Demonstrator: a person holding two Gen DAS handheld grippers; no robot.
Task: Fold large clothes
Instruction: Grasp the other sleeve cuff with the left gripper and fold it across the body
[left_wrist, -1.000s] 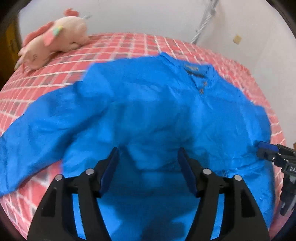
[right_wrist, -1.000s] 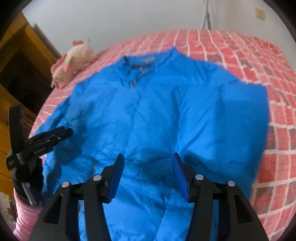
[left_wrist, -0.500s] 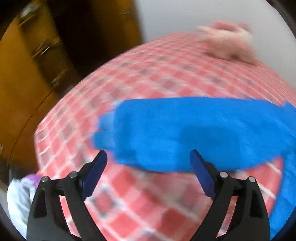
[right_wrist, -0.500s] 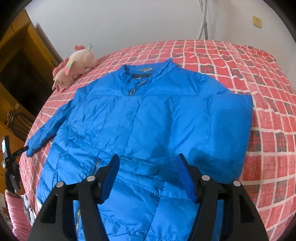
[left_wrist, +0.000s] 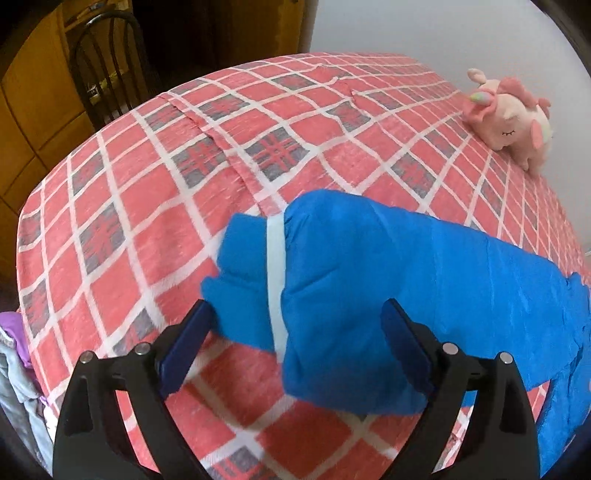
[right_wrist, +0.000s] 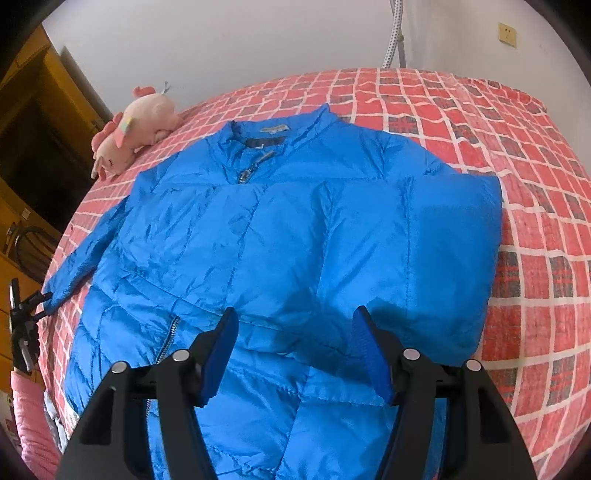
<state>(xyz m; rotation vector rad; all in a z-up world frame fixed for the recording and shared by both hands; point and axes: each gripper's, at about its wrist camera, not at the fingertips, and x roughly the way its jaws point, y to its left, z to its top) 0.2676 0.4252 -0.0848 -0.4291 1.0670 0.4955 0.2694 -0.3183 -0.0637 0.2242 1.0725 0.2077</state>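
Note:
A blue puffer jacket (right_wrist: 280, 236) lies front-up on the red checked bed (right_wrist: 524, 155), collar far, zip partly open. Its right sleeve (right_wrist: 454, 236) is folded in over the body. Its left sleeve (left_wrist: 369, 280) stretches out to the side, cuff end with a pale band toward me. My left gripper (left_wrist: 299, 332) is open, its jaws wide on either side of that cuff, just above it. My right gripper (right_wrist: 295, 347) is open and empty above the jacket's lower front. The left gripper also shows small in the right wrist view (right_wrist: 29, 306), at the sleeve's tip.
A pink plush unicorn (left_wrist: 509, 122) lies near the far edge of the bed, also in the right wrist view (right_wrist: 136, 133). A dark chair (left_wrist: 107, 74) and wooden cabinets (left_wrist: 33, 103) stand beyond the bed's left edge. Pale clothes (left_wrist: 14, 369) hang at the bed's near left corner.
My left gripper swung left from the jacket's body to the outstretched sleeve and closed in on its cuff. My right gripper drew back slightly; the jacket lies still.

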